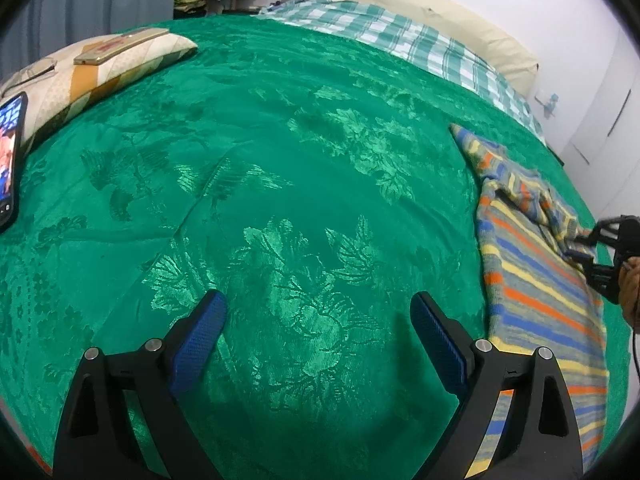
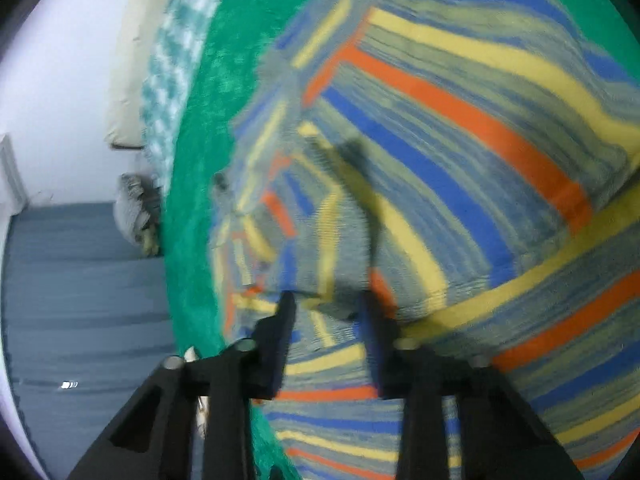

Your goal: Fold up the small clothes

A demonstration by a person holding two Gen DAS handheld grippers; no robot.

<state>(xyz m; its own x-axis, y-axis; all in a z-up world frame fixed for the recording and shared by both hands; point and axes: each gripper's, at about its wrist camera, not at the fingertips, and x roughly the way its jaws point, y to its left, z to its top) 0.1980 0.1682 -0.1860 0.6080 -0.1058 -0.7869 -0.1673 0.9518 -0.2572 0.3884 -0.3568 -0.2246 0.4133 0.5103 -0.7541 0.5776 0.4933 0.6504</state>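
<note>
A small knitted sweater [image 1: 536,280] with grey, blue, yellow and orange stripes lies on the green bedspread [image 1: 280,140] at the right, one part folded over its body. In the right wrist view the sweater [image 2: 460,140] fills the blurred frame, and my right gripper [image 2: 328,304] is shut on a bunched fold of it. From the left wrist view, that right gripper [image 1: 576,248] sits at the sweater's right edge, held by a hand [image 1: 630,292]. My left gripper [image 1: 318,304] hangs open over bare bedspread, left of the sweater, with nothing between its fingers.
A patterned pillow [image 1: 100,68] and a lit phone [image 1: 8,152] lie at the left of the bed. A green checked sheet [image 1: 400,36] and a cream headboard cushion [image 1: 420,4] run along the far side. The bed's edge and blue floor [image 2: 80,280] are beside the sweater.
</note>
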